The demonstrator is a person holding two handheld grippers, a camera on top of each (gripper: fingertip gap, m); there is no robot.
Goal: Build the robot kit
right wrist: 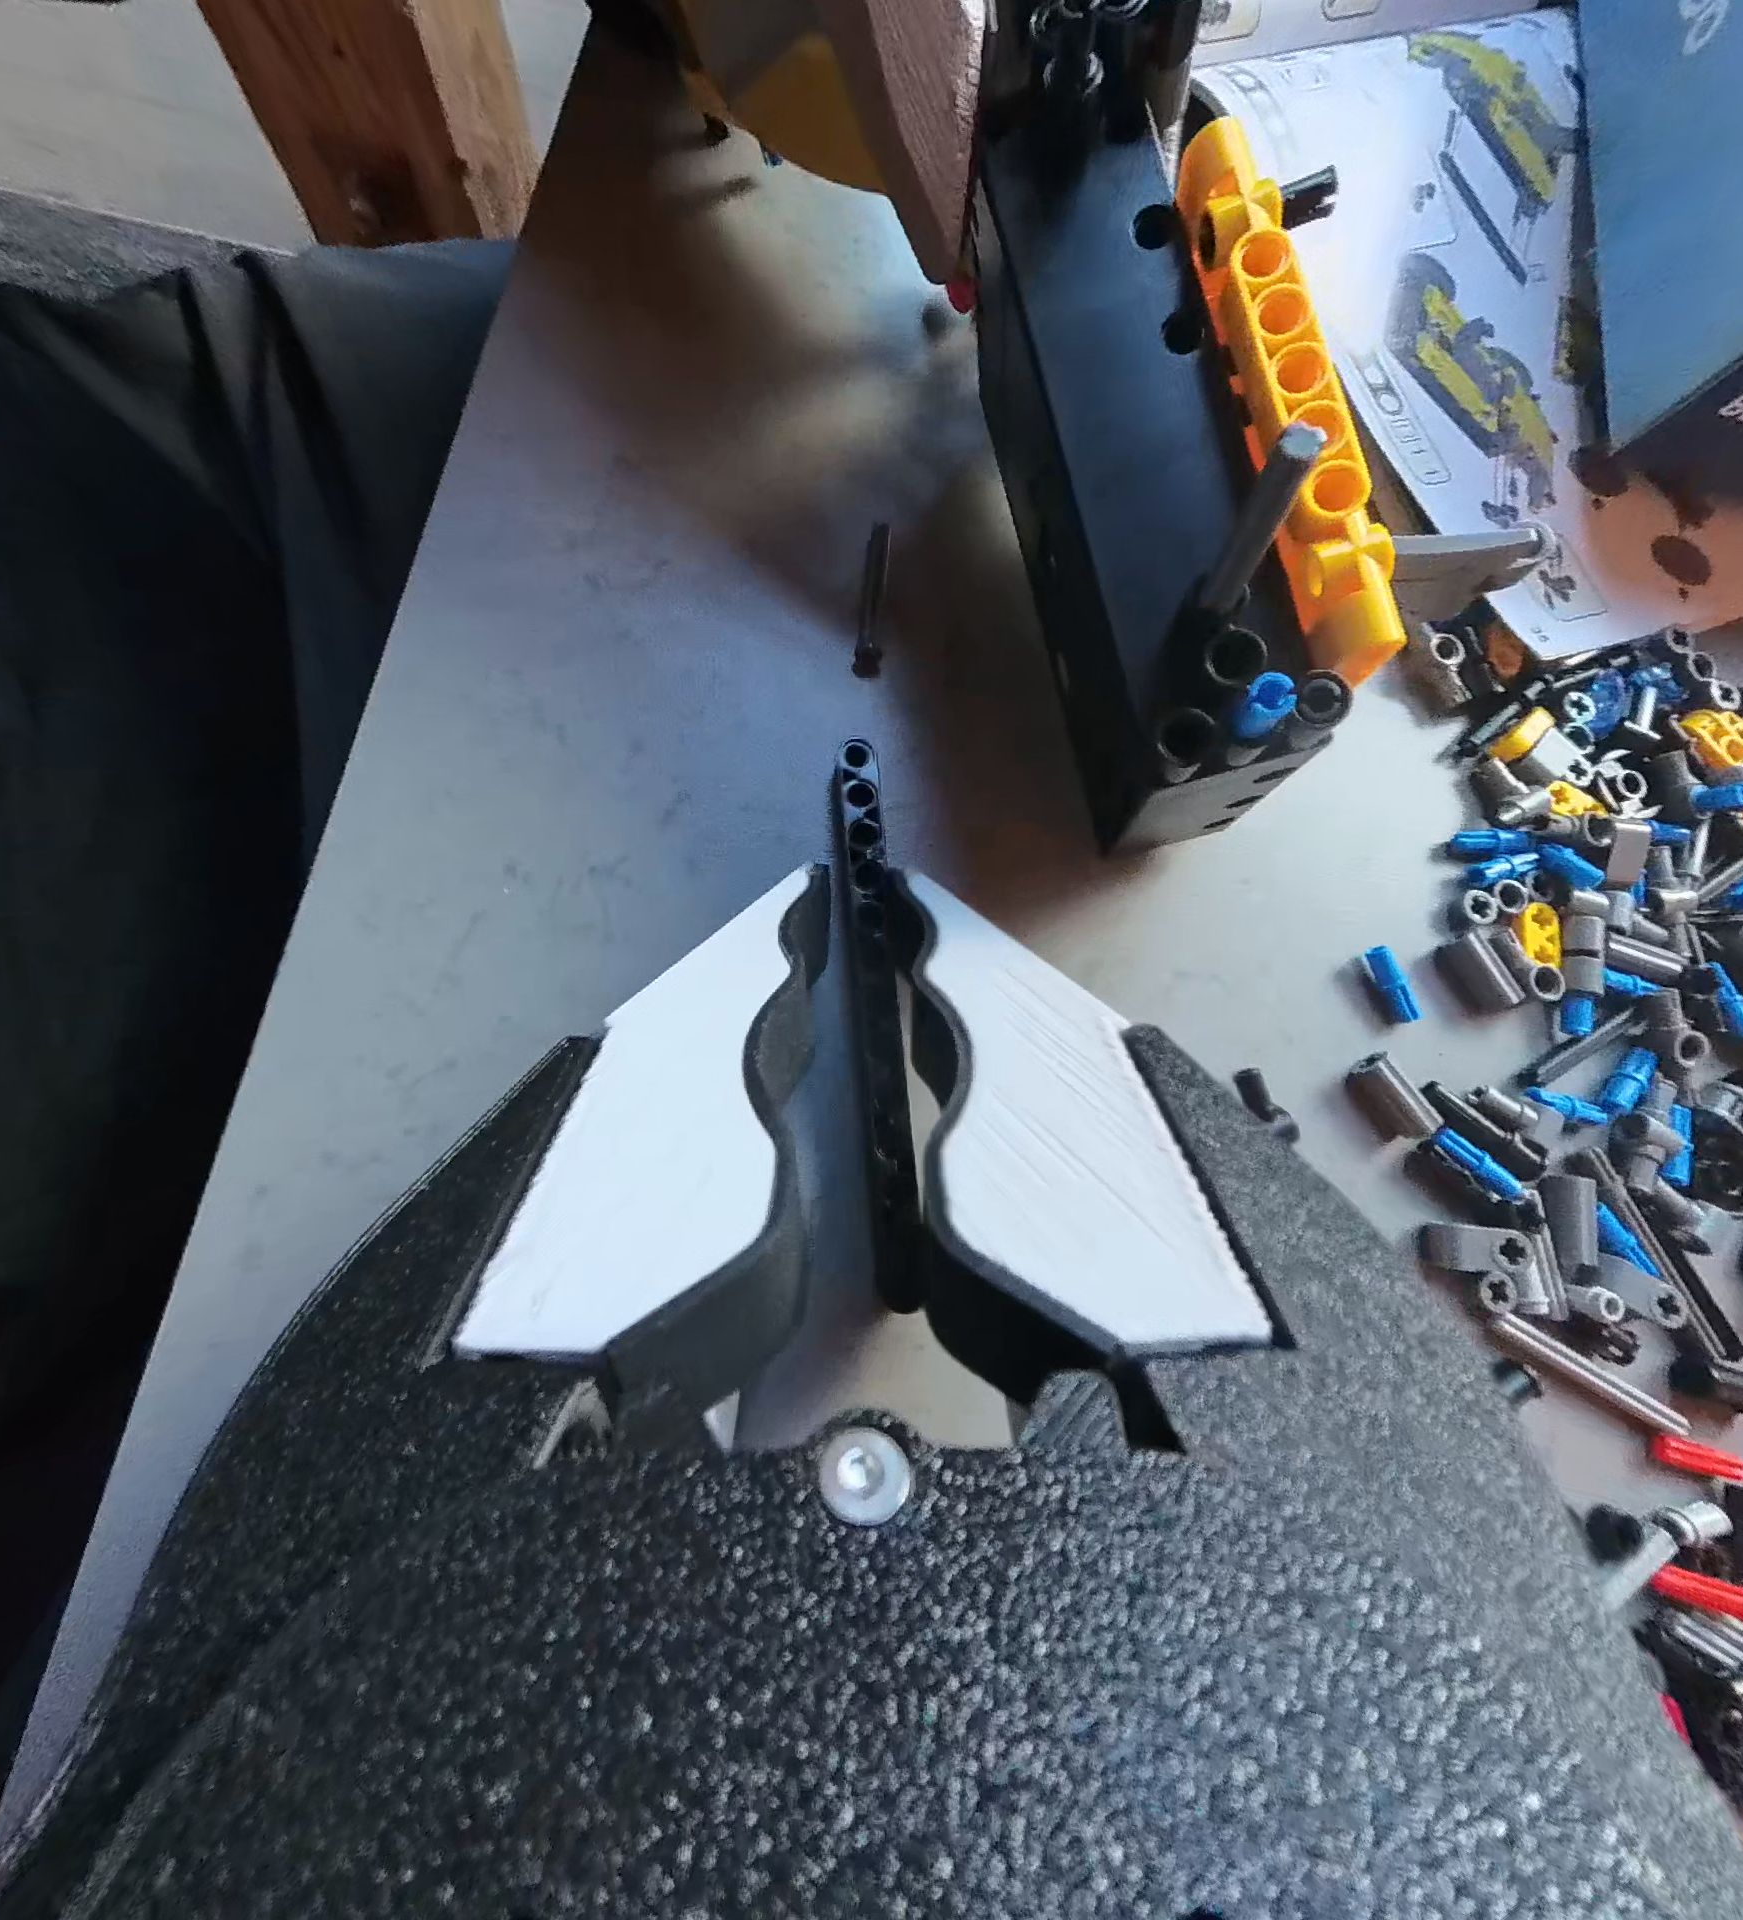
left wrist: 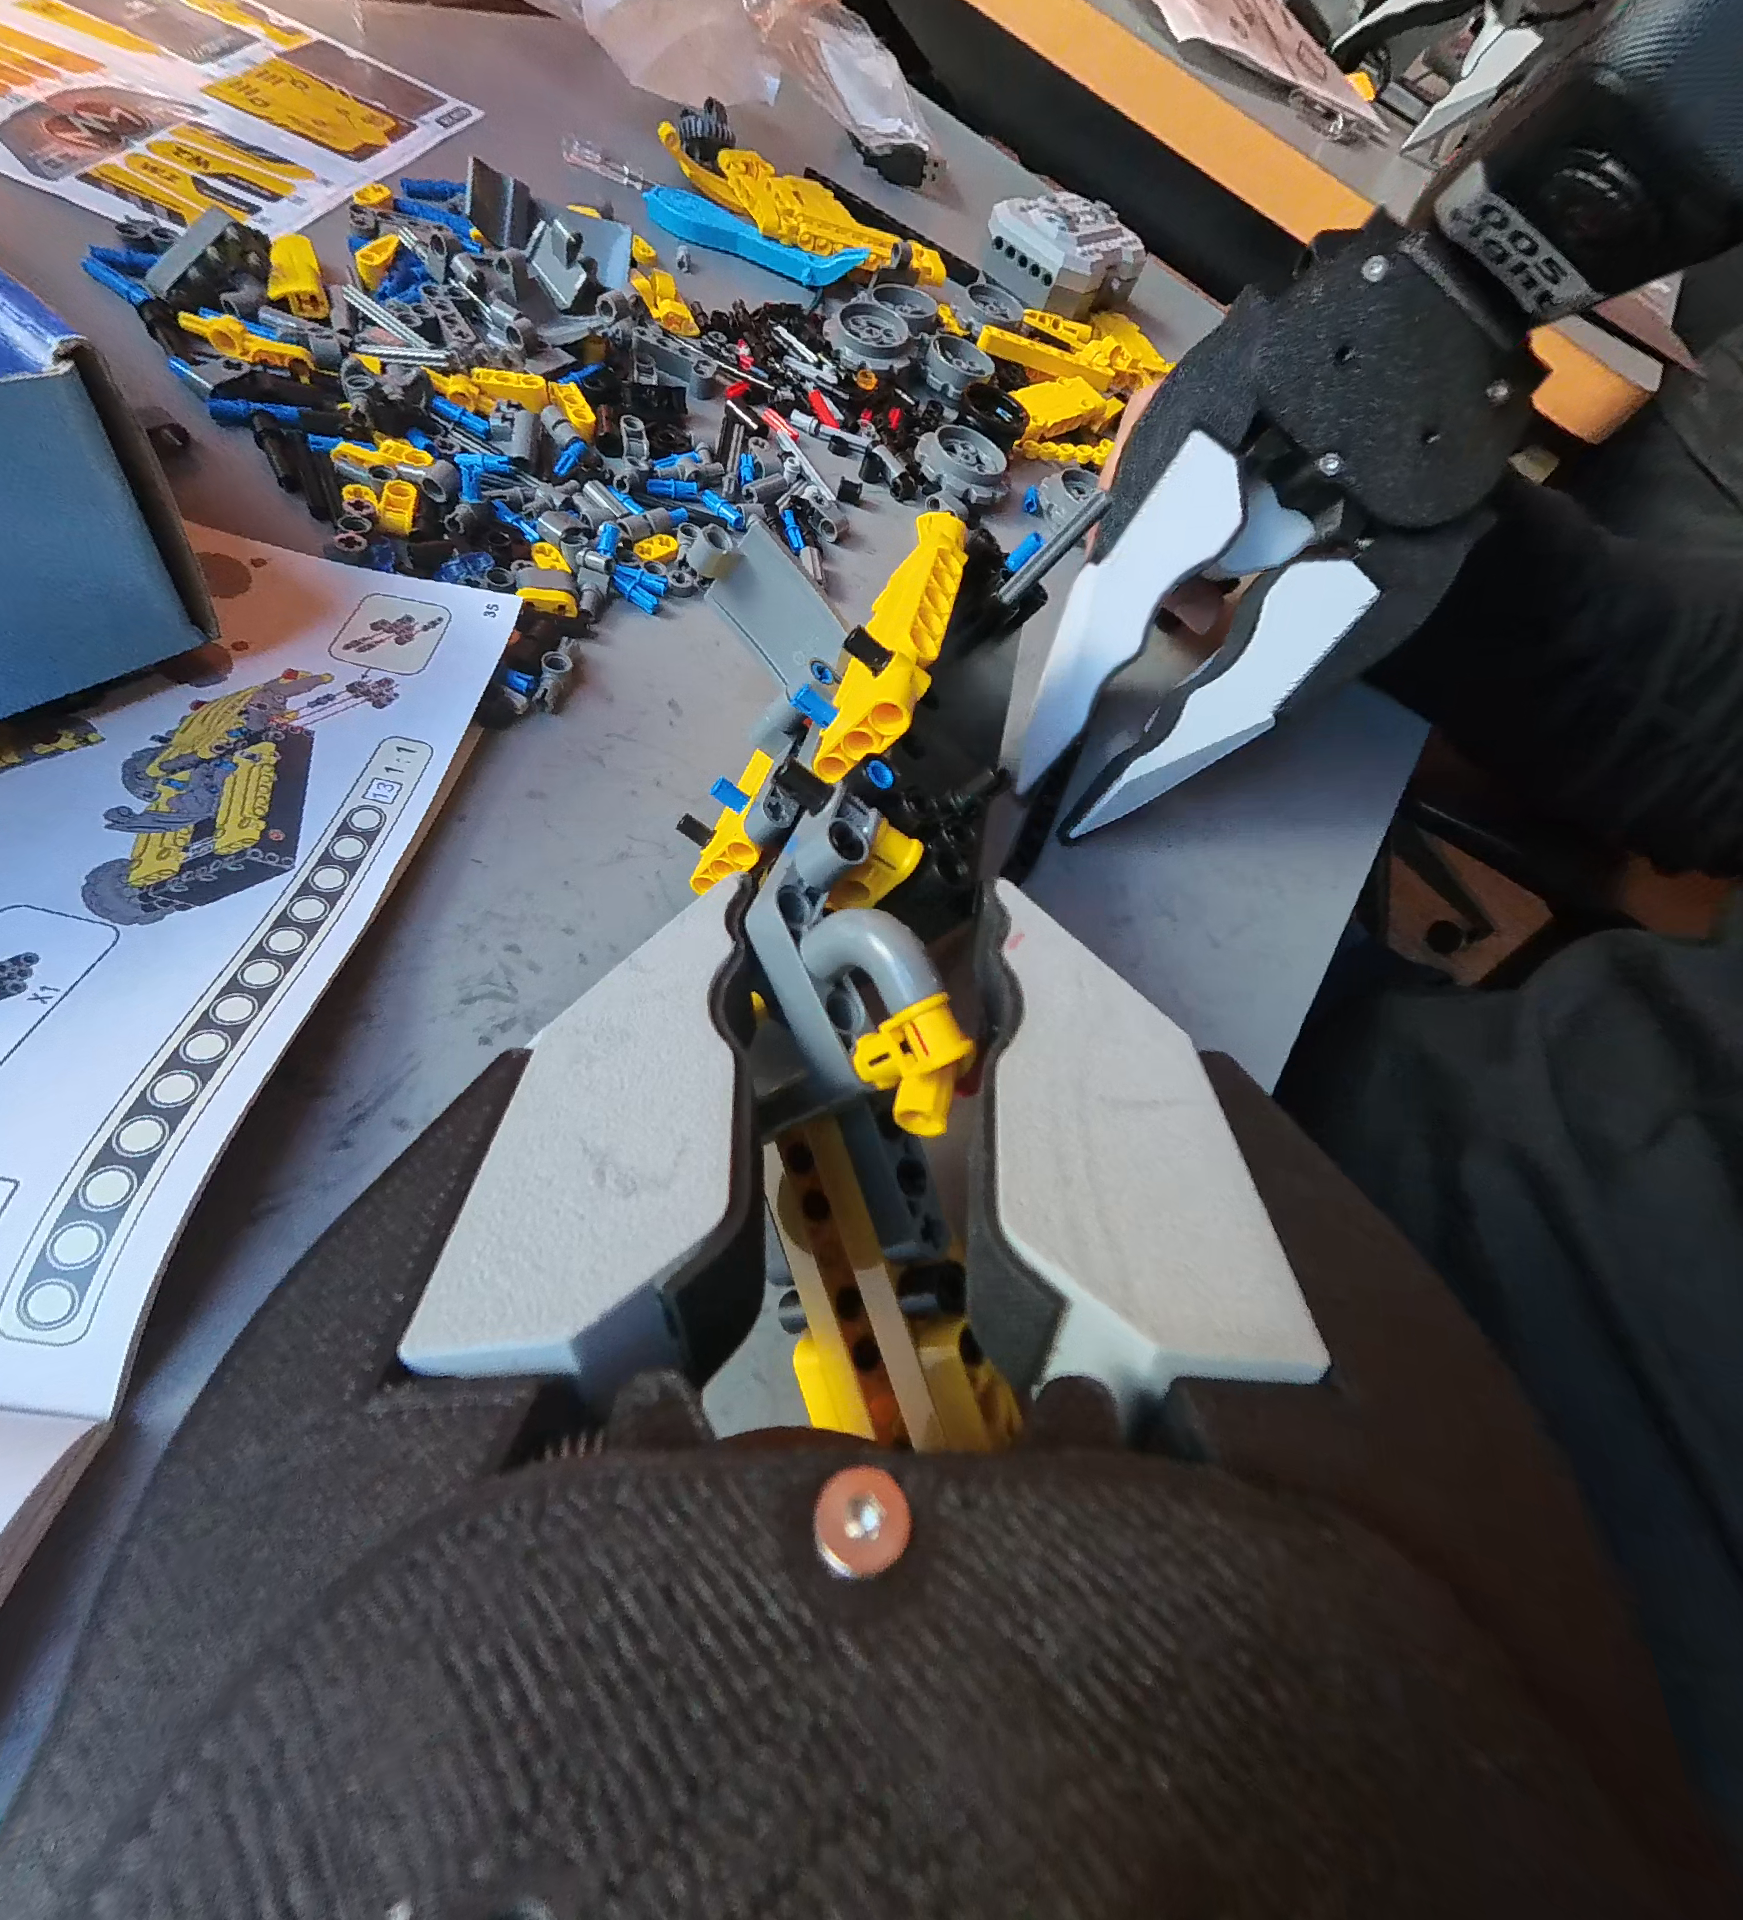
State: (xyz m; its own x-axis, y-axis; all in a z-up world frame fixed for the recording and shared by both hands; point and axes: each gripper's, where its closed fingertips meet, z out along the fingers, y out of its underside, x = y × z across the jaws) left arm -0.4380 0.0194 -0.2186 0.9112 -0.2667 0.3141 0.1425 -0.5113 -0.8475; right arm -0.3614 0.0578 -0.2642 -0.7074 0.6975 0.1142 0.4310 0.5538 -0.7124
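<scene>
My left gripper (left wrist: 862,899) is shut on a yellow, grey and black brick assembly (left wrist: 867,727) and holds it tilted over the grey table (left wrist: 534,883). The same assembly (right wrist: 1210,468) stands at the upper right in the right wrist view, with a grey axle (right wrist: 1262,520) sticking out of it. My right gripper (right wrist: 862,878) is shut on a long thin black beam with holes (right wrist: 862,831), whose tip sticks out past the fingertips just above the table. The right gripper (left wrist: 1043,810) also shows in the left wrist view, just right of the assembly.
A big pile of loose yellow, blue, grey and black parts (left wrist: 638,416) covers the table's far side. An open instruction booklet (left wrist: 171,883) and a blue box (left wrist: 15,499) lie at the left. A black pin (right wrist: 872,603) lies alone on the table. Dark cloth (right wrist: 119,727) hangs past the table edge.
</scene>
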